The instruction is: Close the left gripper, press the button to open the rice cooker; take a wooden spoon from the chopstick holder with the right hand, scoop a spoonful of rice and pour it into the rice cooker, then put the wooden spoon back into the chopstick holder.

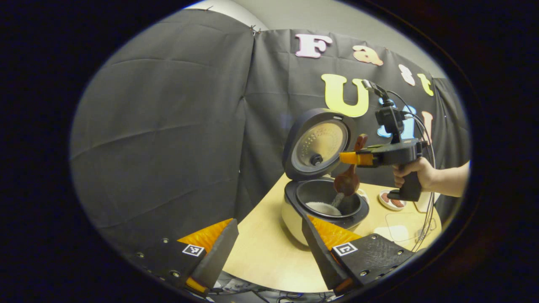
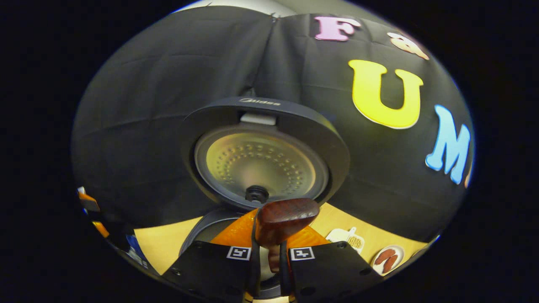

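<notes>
- Pale wood table (image 1: 261, 252), smooth, rounded front edge; black creased cloth wall right behind the rice cooker (image 1: 320, 202).
- Rice cooker sits near the table's back edge, lid (image 1: 318, 143) up and almost touching the cloth; bare tabletop in front of the cooker toward my left gripper (image 1: 269, 248).
- Left gripper hangs over the near table edge in front of the cooker, fingers spread, nothing between them.
- Right gripper (image 1: 351, 158) is above the cooker's open pot, held by a hand (image 1: 414, 172); pinching the wooden spoon (image 1: 347, 179) by its handle, bowl end down, rice pouring off it.
- From the right gripper view the spoon handle end (image 2: 286, 216) sticks up between both fingers, dark glossy wood.
- Inner pot (image 1: 328, 202) dark, round, white rice heap on its bottom.
- Lid's inside is a dimpled metal disc (image 2: 259, 166) with a black knob.
- Right of the cooker: small round dish (image 1: 391, 200) with brown pieces, flat on the table.
</notes>
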The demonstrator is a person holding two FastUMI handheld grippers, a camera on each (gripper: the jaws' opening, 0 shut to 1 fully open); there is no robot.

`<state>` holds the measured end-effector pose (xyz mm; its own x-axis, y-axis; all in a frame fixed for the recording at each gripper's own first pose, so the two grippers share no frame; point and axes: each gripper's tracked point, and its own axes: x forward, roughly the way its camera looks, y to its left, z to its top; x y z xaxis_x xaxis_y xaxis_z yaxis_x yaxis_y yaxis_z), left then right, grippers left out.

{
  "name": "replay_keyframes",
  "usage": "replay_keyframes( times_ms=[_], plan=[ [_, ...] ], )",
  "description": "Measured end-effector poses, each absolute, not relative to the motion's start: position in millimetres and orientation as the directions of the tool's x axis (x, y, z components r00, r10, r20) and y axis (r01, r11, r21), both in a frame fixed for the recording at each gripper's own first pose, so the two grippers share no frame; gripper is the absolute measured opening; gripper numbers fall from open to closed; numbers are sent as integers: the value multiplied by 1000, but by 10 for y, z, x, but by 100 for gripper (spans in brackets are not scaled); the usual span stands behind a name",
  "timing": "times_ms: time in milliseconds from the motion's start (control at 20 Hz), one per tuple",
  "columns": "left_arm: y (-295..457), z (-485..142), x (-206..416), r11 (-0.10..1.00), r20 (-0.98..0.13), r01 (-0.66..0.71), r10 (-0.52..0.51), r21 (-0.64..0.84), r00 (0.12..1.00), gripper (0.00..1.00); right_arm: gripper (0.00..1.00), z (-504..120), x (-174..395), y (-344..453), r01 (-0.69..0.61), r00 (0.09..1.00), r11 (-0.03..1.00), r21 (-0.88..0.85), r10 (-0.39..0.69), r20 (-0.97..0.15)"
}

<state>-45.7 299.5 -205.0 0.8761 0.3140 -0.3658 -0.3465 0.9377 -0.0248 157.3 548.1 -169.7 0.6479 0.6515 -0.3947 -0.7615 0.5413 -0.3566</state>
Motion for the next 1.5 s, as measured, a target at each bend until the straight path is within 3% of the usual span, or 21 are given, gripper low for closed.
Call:
replay_keyframes(
  times_ms=[350,550,750,1050,1500],
  plan=[
    [3034,-2056,-500,932,-363,-361,327,-29,873,94,20,-1911,1333,5576,-737,619,334,-588,682,-390],
    [3017,-2053,-532,932,-360,-362,327,-31,874,94,20,-1991,1259,5552,-747,600,303,-592,691,-403],
    [2964,-2057,-538,937,-358,-348,314,-31,879,93,19,-1761,1214,5456,-737,626,370,-565,689,-365],
    [2738,-2029,-471,954,-348,-297,267,-38,899,94,20,-1149,1112,5157,-731,673,568,-378,691,-263],
    [2094,-2001,-155,991,-339,-128,105,-46,935,94,18,-551,1033,4163,-644,759,760,-93,618,-208]
  ],
)
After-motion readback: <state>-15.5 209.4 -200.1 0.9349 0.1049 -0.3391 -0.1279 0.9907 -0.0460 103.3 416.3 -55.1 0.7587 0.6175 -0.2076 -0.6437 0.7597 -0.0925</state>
